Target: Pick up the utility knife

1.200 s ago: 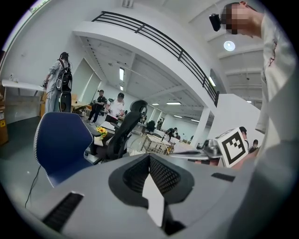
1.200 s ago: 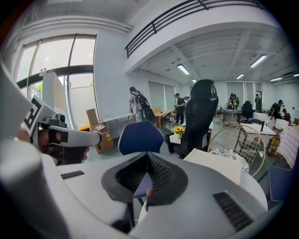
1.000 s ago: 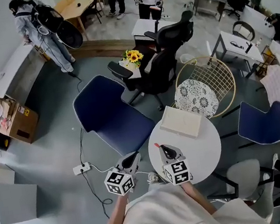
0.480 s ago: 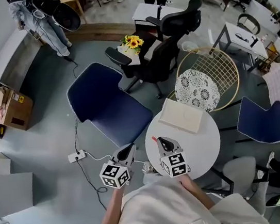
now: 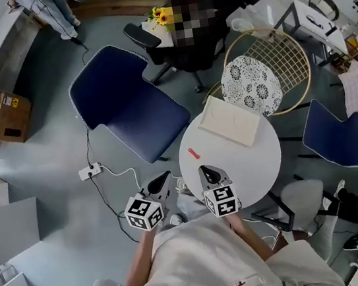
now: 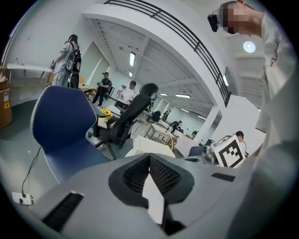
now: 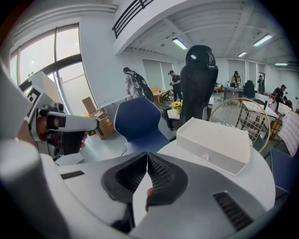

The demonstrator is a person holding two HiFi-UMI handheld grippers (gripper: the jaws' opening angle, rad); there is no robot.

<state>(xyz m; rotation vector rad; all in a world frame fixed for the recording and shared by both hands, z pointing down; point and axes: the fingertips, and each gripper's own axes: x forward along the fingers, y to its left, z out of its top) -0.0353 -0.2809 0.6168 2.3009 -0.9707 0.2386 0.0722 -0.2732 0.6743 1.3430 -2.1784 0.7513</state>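
While your right tongs (image 5: 207,169) hang clenched, empty, over the table's (image 5: 253,168) near edge, utility knife (image 5: 193,153) lies near its left edge; left tongs (image 5: 164,176) clenched, off-table.

1. A round white table (image 5: 256,167) is seen, and a flat white box (image 5: 231,120) is laid on its far side.
2. A big blue chair (image 5: 127,107) is set just beside the table, on the left.
3. A gold wire chair (image 5: 279,57) with a lacy white cushion (image 5: 246,86) is placed behind the table.
4. Yellow flowers (image 5: 161,17) are seen further back.
5. A white plug strip (image 5: 90,171) is left on the grey floor (image 5: 40,193).
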